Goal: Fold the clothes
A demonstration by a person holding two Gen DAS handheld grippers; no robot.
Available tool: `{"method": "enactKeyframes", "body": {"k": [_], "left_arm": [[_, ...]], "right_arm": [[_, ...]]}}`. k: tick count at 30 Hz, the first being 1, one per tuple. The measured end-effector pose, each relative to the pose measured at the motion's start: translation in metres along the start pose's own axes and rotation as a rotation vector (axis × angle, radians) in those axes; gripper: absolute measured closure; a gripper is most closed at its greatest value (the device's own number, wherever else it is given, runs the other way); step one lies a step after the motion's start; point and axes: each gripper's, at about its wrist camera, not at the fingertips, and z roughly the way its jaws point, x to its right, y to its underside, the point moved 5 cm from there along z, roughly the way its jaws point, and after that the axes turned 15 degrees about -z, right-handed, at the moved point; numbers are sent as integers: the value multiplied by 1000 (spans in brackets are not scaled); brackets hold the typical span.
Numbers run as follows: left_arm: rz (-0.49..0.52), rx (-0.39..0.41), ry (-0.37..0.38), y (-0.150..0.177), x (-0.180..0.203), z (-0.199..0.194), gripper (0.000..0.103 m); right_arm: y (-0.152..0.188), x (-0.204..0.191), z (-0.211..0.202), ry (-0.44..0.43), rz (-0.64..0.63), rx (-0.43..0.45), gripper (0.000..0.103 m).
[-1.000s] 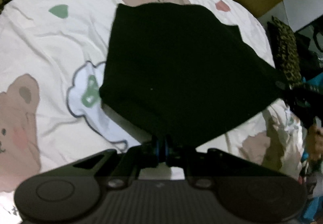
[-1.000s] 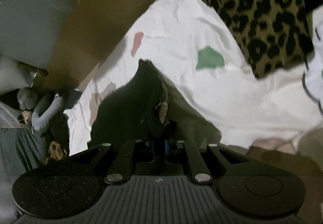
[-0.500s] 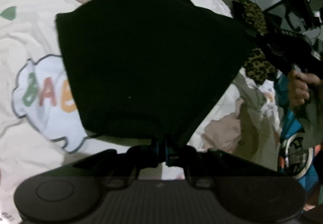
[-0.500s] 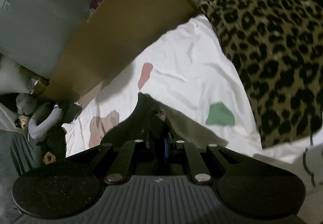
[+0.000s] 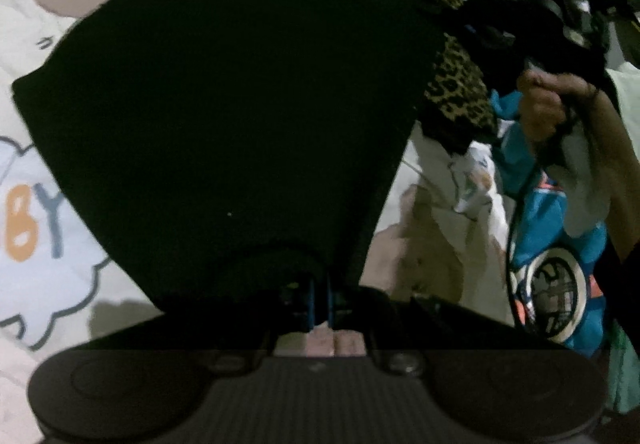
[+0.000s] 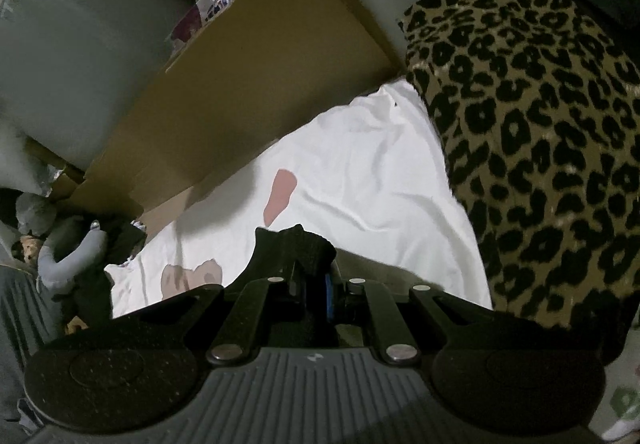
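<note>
A black garment (image 5: 240,116) hangs stretched above the bed and fills the middle of the left wrist view. My left gripper (image 5: 320,292) is shut on its near edge. My right gripper (image 6: 316,284) is shut on another corner of the same black garment (image 6: 292,248), which bunches up just above its closed fingers. In the left wrist view the right gripper and the hand holding it (image 5: 548,104) show at the far right, at the garment's other end.
The bed sheet (image 5: 44,244) is white with bears and letters. A leopard-print cloth (image 6: 540,148) lies at the right of the bed. A brown cardboard sheet (image 6: 256,84) leans at the bed's far side. Blue clothing (image 5: 560,244) is at the right edge.
Both grippers have lifted the black garment and carried it toward the leopard-print side. It has spread wider between them. The right view has tilted up toward the cardboard.
</note>
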Motion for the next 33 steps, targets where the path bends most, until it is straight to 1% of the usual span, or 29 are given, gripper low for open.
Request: {"method": "enactKeyframes", "body": {"k": [3, 5, 6, 8, 11, 14, 17, 18, 20, 21, 22, 24, 26, 28, 29, 31, 33], "left_arm": [[2, -12, 13, 2, 0, -2, 97], [9, -19, 6, 3, -2, -4, 98], [9, -25, 2, 4, -3, -4, 100], [0, -42, -5, 6, -9, -6, 101], [-16, -33, -18, 4, -17, -12, 101], [-47, -3, -37, -6, -26, -21, 101], [-46, 46, -69, -20, -33, -32, 94], [-41, 69, -84, -27, -35, -36, 90], [-26, 120, -114, -44, -39, -45, 87], [-17, 142, -129, -53, -41, -48, 83], [-2, 155, -140, -60, -41, -50, 76], [29, 181, -163, -75, -41, -53, 72], [59, 207, -186, -90, -40, -57, 72], [90, 233, -210, -106, -40, -60, 67], [105, 246, -221, -113, -40, -62, 64], [136, 272, -244, -128, -40, -65, 47], [167, 297, -267, -144, -39, -69, 45]], "right_arm": [[-4, 3, 7, 9, -11, -5, 96], [-4, 6, 13, 18, -16, -12, 96], [-4, 8, 15, 23, -17, -13, 96], [-4, 12, 21, 37, -23, -18, 96], [-4, 17, 30, 56, -37, -29, 96], [-3, 24, 39, 71, -38, -36, 96], [2, 32, 47, 85, -21, -41, 92], [4, 34, 47, 87, -9, -41, 89], [11, 39, 46, 88, 17, -38, 80], [14, 40, 44, 86, 28, -37, 73], [18, 41, 42, 81, 35, -38, 71], [24, 40, 38, 78, 30, -42, 71], [29, 38, 32, 80, 22, -44, 70], [34, 37, 25, 92, 18, -30, 70], [36, 36, 22, 90, 15, -25, 70], [42, 32, 18, 70, 10, -19, 69], [48, 28, 16, 62, 13, -26, 69]]}}
